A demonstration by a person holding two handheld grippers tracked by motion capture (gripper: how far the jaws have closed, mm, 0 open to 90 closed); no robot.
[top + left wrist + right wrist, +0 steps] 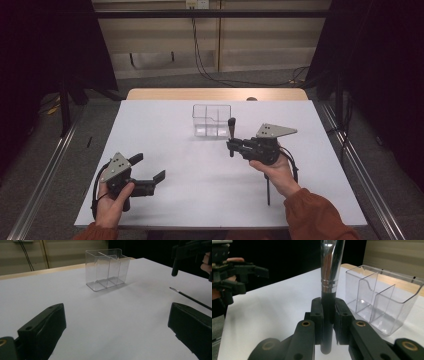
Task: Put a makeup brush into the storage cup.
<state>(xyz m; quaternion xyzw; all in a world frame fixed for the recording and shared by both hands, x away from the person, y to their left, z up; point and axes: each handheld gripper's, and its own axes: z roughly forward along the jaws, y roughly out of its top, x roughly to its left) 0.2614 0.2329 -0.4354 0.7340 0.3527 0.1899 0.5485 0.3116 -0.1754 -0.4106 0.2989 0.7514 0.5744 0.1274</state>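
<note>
My right gripper is shut on a make-up brush with a black handle and a silver ferrule, held upright just right of a clear organizer. In the right gripper view the pads clamp the brush by its handle, with the organizer close behind on the right. My left gripper stands open over the front left of the table, nothing between its jaws. In the left gripper view the organizer shows several compartments, all without contents.
A thin black brush lies on the white table beside the right wrist; the left gripper view has the thin brush at its right. A wooden strip edges the far side. Dark curtains flank the table.
</note>
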